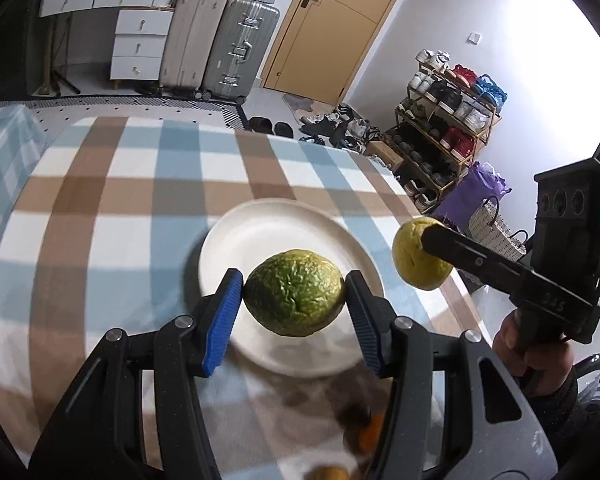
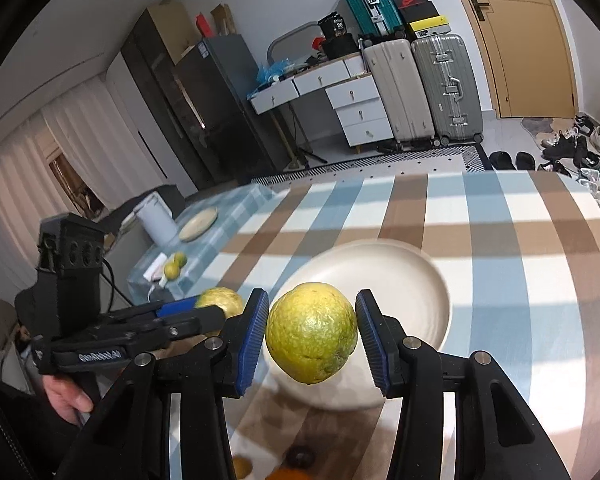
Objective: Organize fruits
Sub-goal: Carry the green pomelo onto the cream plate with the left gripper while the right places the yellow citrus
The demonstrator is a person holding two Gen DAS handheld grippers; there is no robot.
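Pinching one fruit each above the plate (image 1: 228, 240), both grippers' jaws grip their fruit across its sideways long axis.

Daylight floods in from the right of the left wrist view, blowing the white wall (image 1: 540, 40) out to glare. The checked tablecloth (image 2: 500, 240) and the plate (image 2: 420, 280) smear with motion blur (the held fruit stays crisp). Fisheye bending curves every edge, and dark vignetting fills the corners.
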